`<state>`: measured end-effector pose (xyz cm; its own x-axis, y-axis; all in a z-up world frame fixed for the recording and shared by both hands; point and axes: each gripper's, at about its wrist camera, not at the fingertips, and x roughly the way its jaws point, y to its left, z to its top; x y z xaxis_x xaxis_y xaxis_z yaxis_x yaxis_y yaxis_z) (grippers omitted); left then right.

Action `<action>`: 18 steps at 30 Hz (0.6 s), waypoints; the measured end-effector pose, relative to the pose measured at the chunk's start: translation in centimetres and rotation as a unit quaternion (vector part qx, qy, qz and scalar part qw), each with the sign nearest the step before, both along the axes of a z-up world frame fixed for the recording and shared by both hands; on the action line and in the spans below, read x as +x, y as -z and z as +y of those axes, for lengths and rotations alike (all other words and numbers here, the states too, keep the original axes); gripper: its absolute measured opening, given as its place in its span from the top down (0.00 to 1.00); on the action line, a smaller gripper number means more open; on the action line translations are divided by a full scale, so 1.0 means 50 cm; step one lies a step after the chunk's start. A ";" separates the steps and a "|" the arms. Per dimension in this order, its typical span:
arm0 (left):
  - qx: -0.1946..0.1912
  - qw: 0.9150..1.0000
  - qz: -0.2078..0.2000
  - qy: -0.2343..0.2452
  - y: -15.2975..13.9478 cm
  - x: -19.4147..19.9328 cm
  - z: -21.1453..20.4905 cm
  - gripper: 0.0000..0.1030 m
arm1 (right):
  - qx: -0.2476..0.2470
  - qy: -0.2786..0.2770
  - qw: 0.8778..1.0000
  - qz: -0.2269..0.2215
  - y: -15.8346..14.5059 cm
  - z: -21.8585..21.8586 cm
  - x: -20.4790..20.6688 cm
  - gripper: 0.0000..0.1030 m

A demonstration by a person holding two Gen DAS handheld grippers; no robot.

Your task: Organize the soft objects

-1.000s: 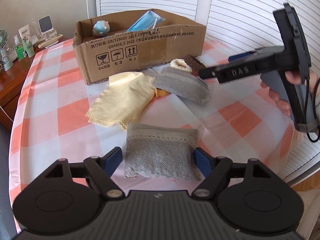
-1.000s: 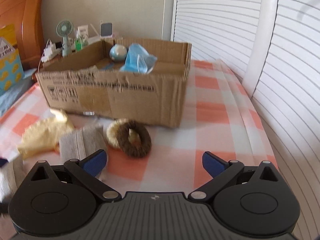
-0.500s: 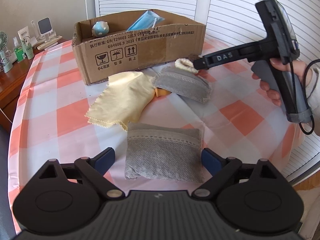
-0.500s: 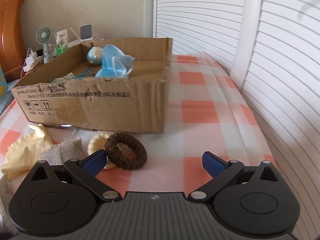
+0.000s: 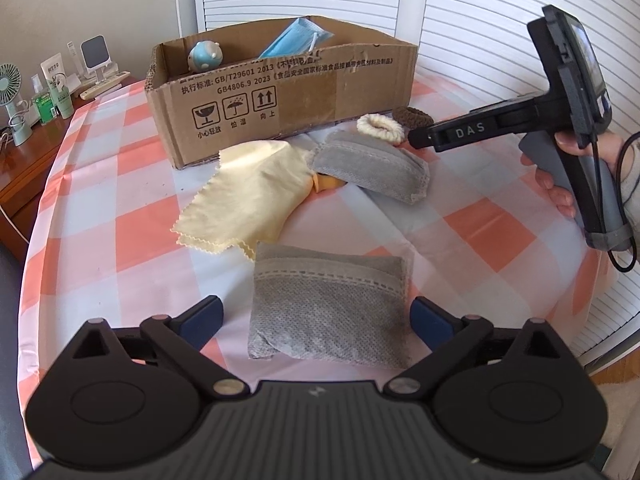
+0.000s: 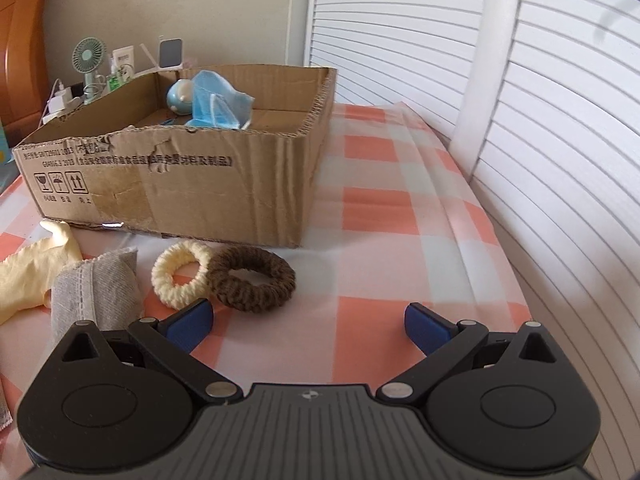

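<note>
My left gripper (image 5: 316,318) is open, its jaws on either side of a grey fabric pouch (image 5: 328,304) on the checked tablecloth. A second grey pouch (image 5: 370,170), a yellow cloth (image 5: 248,196), a cream scrunchie (image 5: 380,128) and a brown scrunchie (image 5: 412,115) lie before the cardboard box (image 5: 280,96). My right gripper (image 6: 308,326) is open and empty, low over the table just short of the brown scrunchie (image 6: 252,278) and cream scrunchie (image 6: 182,272). The box (image 6: 180,188) holds a blue face mask (image 6: 218,100) and a blue round toy (image 6: 180,96).
A small orange item (image 5: 330,182) peeks from under the far pouch. A side table at the left carries a small fan (image 5: 12,92), bottles and a phone stand. White shutters (image 6: 540,120) run along the right, close to the table edge (image 6: 516,276).
My right gripper moved down and forward to the two scrunchies, now close in front of it. My left gripper stayed around the near pouch, jaws slightly wider.
</note>
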<state>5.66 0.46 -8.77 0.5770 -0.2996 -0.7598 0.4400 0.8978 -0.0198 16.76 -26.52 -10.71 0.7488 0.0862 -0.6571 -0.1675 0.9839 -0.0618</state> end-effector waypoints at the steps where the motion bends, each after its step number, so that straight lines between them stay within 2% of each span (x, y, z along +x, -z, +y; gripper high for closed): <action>1: 0.000 1.000 0.000 -0.001 0.000 0.000 0.000 0.03 | 0.001 -0.005 1.000 0.000 0.000 0.004 0.007 0.00; 7: 0.001 1.000 0.001 -0.004 0.001 0.000 -0.001 0.02 | 0.005 -0.029 1.000 0.000 -0.003 0.024 0.031 0.01; 9: 0.002 1.000 0.001 -0.004 0.002 0.001 -0.001 0.02 | 0.006 -0.041 0.999 -0.006 -0.005 0.026 0.024 0.07; 11: 0.001 1.000 0.001 -0.005 0.002 0.001 -0.001 0.02 | 0.005 -0.053 0.999 -0.012 -0.009 0.029 0.014 0.20; 13: 0.001 1.000 0.000 -0.006 0.001 0.001 -0.002 0.02 | 0.005 -0.060 0.998 -0.013 -0.012 0.030 0.007 0.29; 16: 0.002 1.000 -0.003 -0.008 0.000 -0.001 -0.002 0.08 | 0.006 -0.068 0.998 -0.015 -0.016 0.032 -0.001 0.44; 17: 0.002 1.000 -0.006 -0.009 -0.001 -0.002 -0.003 0.14 | 0.005 -0.069 0.997 -0.015 -0.017 0.032 -0.003 0.51; 18: 0.003 1.000 -0.009 -0.008 -0.002 -0.004 -0.003 0.18 | 0.005 -0.071 0.997 -0.015 -0.018 0.034 -0.005 0.51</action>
